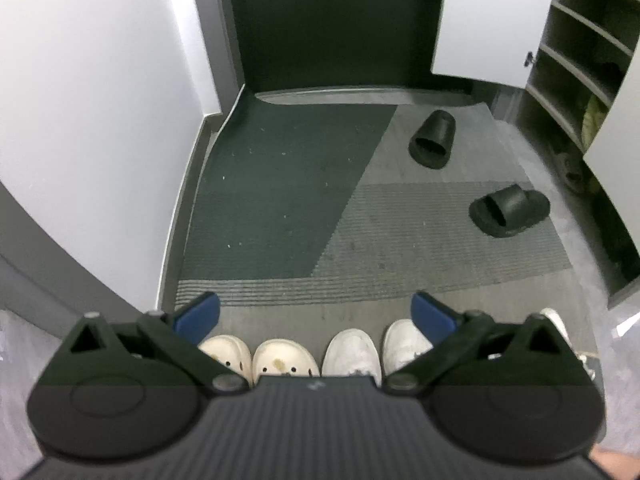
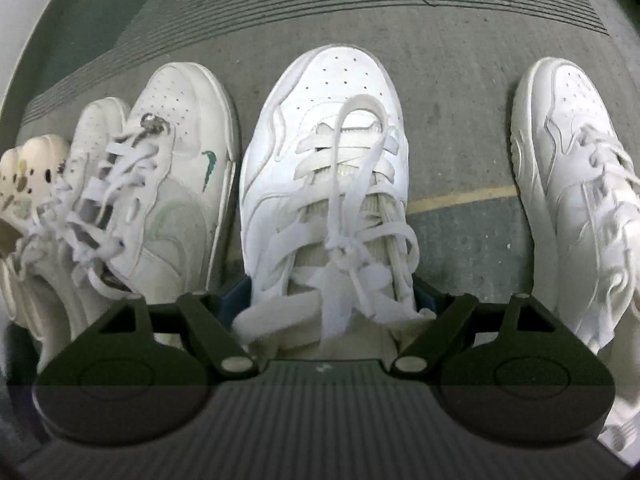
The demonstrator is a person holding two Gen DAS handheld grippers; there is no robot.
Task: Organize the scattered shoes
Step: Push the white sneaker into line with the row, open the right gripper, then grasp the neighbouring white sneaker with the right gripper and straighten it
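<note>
I'm setting the sneaker into the row: my right gripper straddles its collar, wide, grip uncertain. Left gripper hangs wide, empty. Next, the two slides at one o'clock need collecting.

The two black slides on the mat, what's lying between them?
Nothing: the left wrist view shows only bare striped mat between the far slide and the near slide.

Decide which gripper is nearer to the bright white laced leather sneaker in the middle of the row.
Right. The right gripper straddles the bright white laced leather sneaker, its blue pads beside the laces. The left gripper hangs open above the row's other end, nothing between its pads.
</note>
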